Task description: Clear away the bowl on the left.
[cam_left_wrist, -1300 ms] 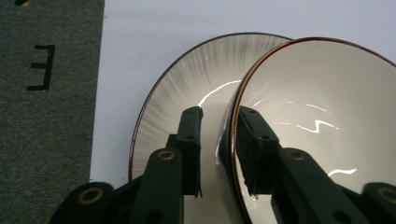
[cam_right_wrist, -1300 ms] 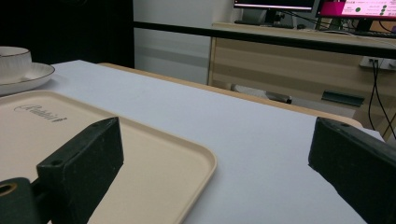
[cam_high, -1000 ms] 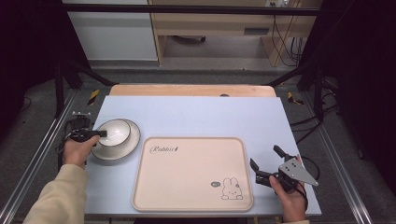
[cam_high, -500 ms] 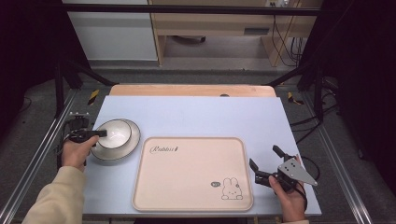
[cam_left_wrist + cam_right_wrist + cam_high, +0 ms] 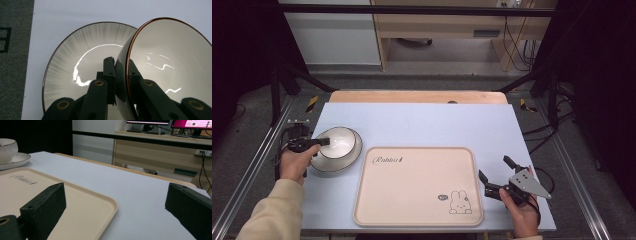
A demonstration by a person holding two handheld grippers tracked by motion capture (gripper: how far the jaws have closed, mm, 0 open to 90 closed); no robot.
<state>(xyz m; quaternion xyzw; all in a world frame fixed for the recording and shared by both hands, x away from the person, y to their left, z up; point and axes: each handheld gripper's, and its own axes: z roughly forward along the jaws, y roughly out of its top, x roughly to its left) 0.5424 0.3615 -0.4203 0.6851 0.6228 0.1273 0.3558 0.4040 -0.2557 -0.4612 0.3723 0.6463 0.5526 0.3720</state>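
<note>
Near the desk's left edge my left gripper [image 5: 323,142] has its jaws clamped on the rim of the bowl [image 5: 339,141], one jaw inside, one outside. The bowl sits on the plate [image 5: 343,161], tilted. I judge this the pick-up step: grip's made, lift not yet done. Next move prob. calls for a straight lift clear of the plate, then across to the tray [image 5: 417,185] just beside it, w/o tipping.

Right gripper [image 5: 494,176] idles at the tray's right edge, jaws wide open, holding nothing.

Left gripper view shows the rim pinch [image 5: 126,70] and the tilt up close; high view gives layout but not grip detail. Right gripper view adds a low side look at the bowl [image 5: 7,148] on its plate.
</note>
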